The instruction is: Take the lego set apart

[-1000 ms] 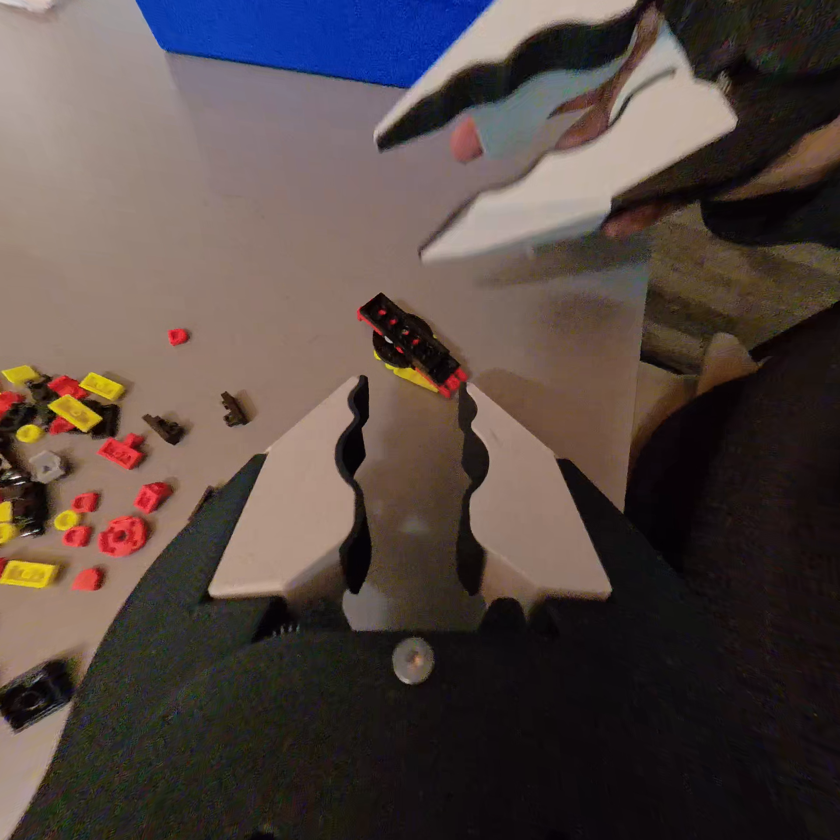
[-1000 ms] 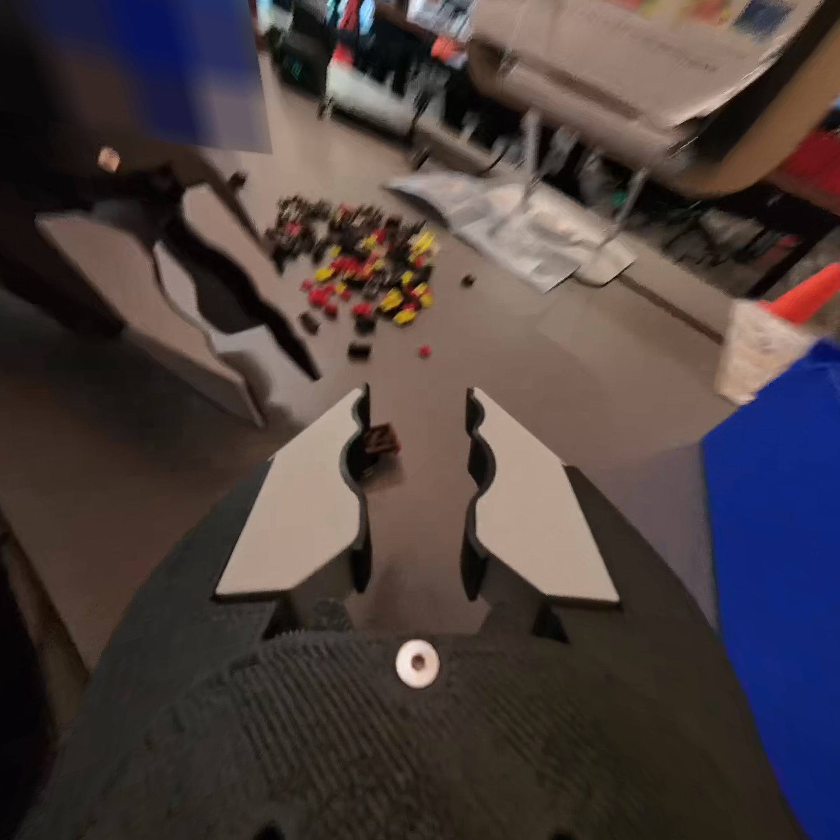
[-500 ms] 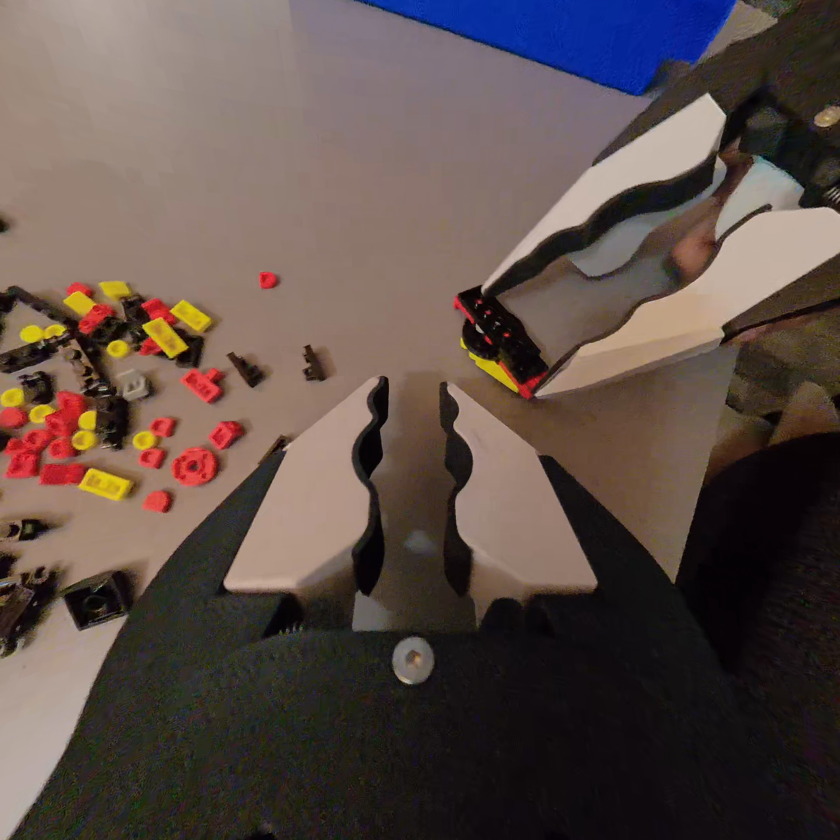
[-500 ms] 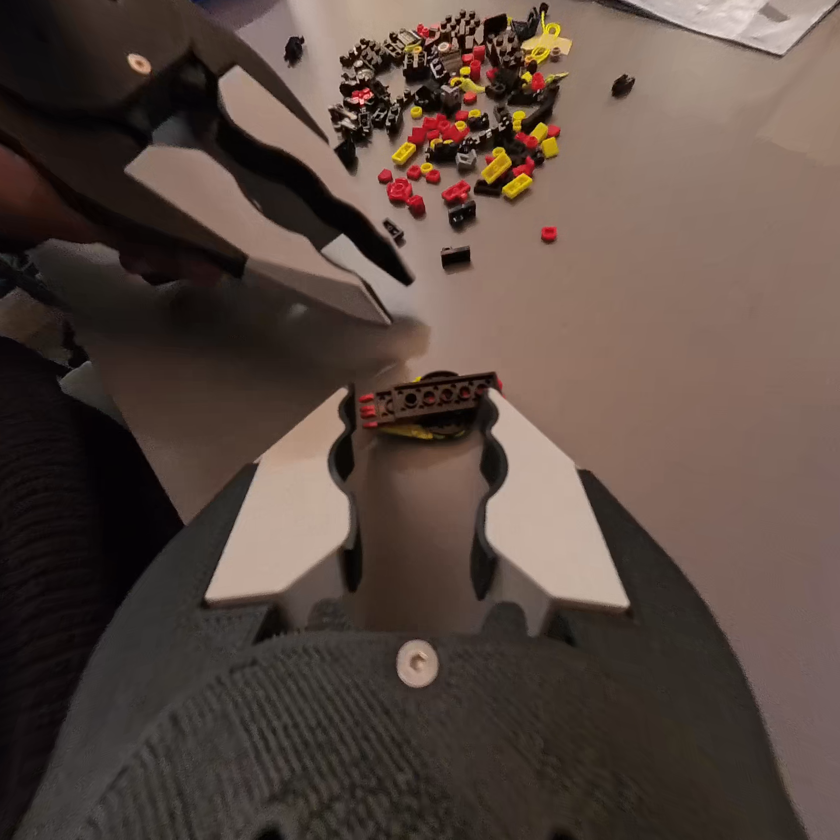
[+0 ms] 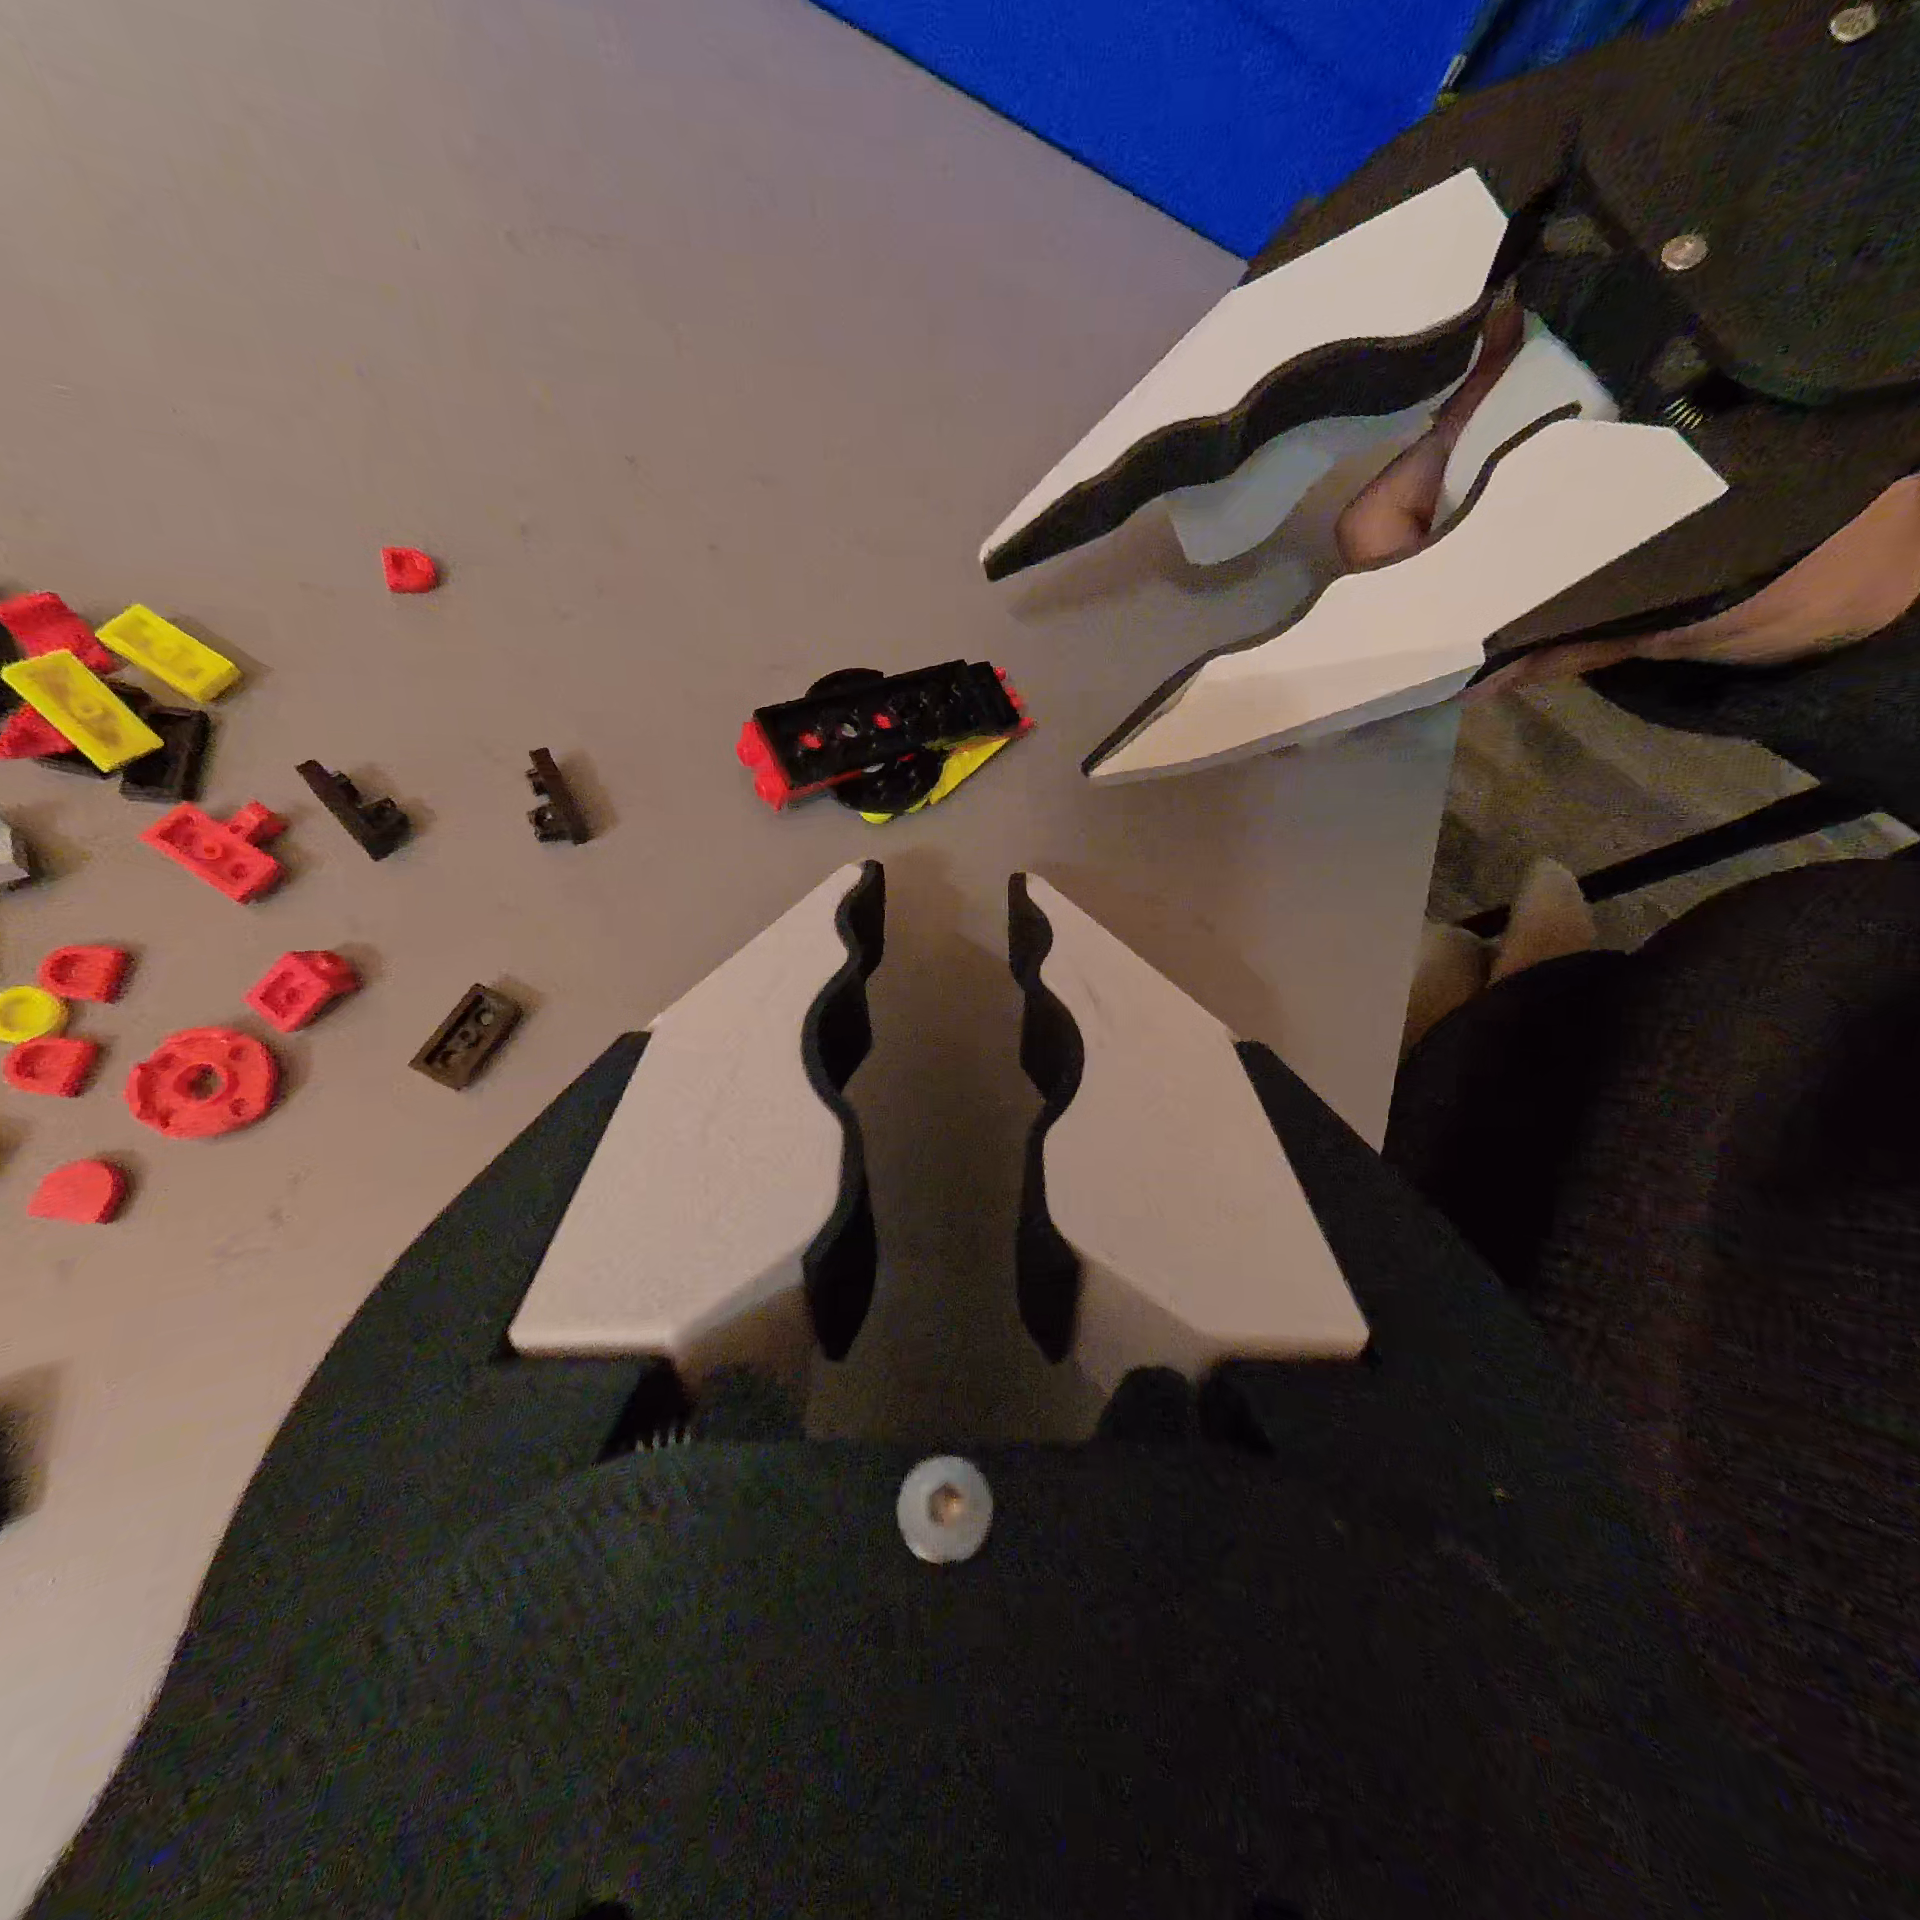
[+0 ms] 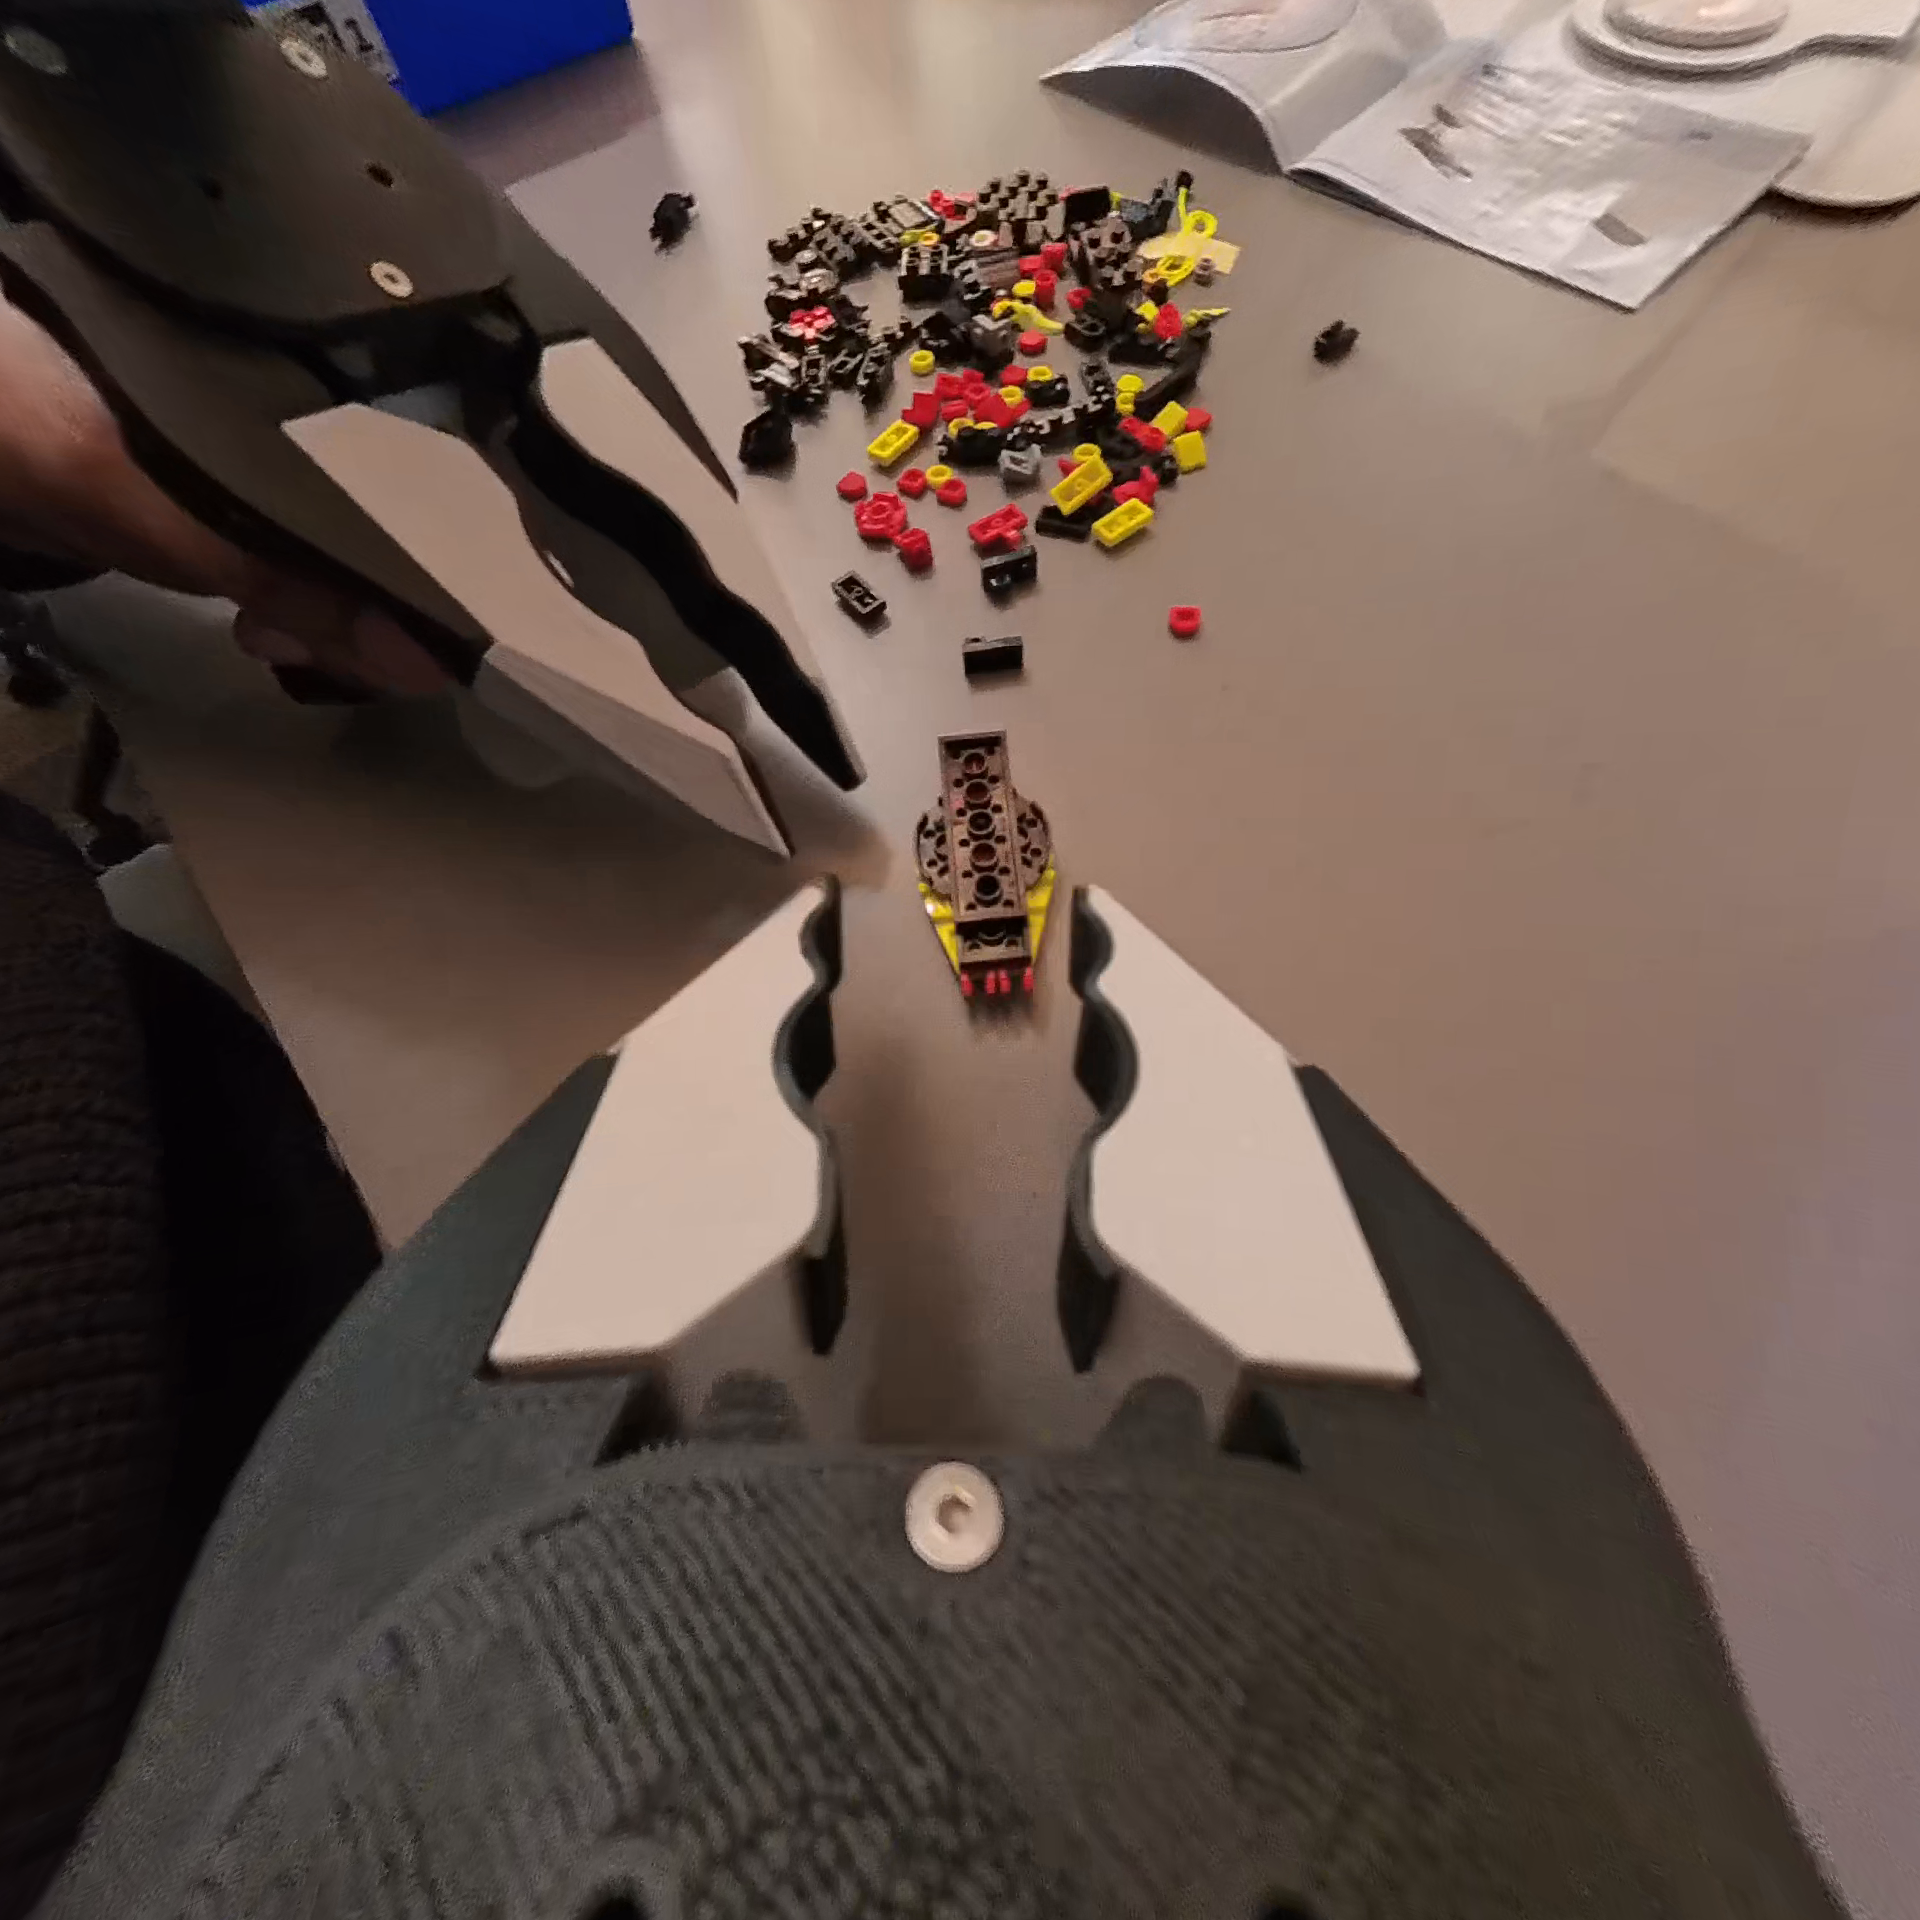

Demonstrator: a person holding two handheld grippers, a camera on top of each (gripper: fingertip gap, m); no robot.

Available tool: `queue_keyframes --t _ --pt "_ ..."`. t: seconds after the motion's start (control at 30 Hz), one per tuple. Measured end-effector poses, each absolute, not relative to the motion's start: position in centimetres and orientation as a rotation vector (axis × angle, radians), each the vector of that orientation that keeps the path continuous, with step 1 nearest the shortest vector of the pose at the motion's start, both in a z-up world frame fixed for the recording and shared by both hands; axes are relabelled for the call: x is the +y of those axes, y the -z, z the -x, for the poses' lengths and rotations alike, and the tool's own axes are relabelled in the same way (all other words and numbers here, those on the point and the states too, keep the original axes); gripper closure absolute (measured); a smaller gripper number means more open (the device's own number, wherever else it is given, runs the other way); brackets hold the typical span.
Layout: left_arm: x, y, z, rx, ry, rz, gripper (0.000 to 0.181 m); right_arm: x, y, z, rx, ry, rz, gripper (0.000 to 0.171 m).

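On the grey tabletop [image 6: 1455,831], the small black, yellow and red lego assembly [image 6: 985,868] lies loose just ahead of the empty, parted right gripper [image 6: 951,904], long axis along its fingers, while the empty, narrowly parted left gripper [image 5: 943,873] hovers beside it.

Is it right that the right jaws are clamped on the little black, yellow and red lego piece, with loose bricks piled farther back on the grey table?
Not quite. The right wrist view shows the black, yellow and red lego piece lying free on the grey table, just beyond the open right gripper. The loose bricks do lie farther back.
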State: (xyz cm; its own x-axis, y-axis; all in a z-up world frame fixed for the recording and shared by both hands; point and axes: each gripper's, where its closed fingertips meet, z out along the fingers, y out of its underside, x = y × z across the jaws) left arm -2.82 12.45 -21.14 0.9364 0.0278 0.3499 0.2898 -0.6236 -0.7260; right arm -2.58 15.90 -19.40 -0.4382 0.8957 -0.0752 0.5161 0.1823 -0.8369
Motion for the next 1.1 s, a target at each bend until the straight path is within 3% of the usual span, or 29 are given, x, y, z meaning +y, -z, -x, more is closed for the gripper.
queue_keyframes --t 0.03,0.27,0.43,0.53,0.73,0.8,0.87,1.1 --pt "12.5 21.1 2.8 -0.231 0.400 2.217 0.159 15.9 19.4 2.8 -2.016 -1.156 1.328 0.123" --pt "12.6 21.0 2.7 -0.233 0.432 2.208 0.159 15.5 20.8 4.6 -2.072 -1.068 1.271 0.131" --pt "12.6 20.9 3.0 -0.251 0.448 2.187 0.150 15.1 21.4 4.1 -2.146 -1.118 1.334 0.156" --pt "12.8 20.3 3.2 -0.299 0.497 2.138 0.130 14.1 18.5 4.2 -2.026 -1.403 1.392 0.156" --pt "13.2 14.4 1.5 -0.329 0.871 1.800 0.123 13.3 14.3 3.0 -1.777 -2.002 1.554 0.156" --pt "13.0 12.9 1.5 -0.349 0.994 1.707 0.126 13.2 13.3 2.7 -1.704 -2.139 1.565 0.157" --pt "12.8 13.2 1.6 -0.367 1.024 1.717 0.147 13.0 12.3 2.6 -1.644 -2.266 1.566 0.157" --pt "12.2 12.0 1.3 -0.341 1.146 1.643 0.145 12.4 11.9 2.3 -1.649 -2.318 1.543 0.157"
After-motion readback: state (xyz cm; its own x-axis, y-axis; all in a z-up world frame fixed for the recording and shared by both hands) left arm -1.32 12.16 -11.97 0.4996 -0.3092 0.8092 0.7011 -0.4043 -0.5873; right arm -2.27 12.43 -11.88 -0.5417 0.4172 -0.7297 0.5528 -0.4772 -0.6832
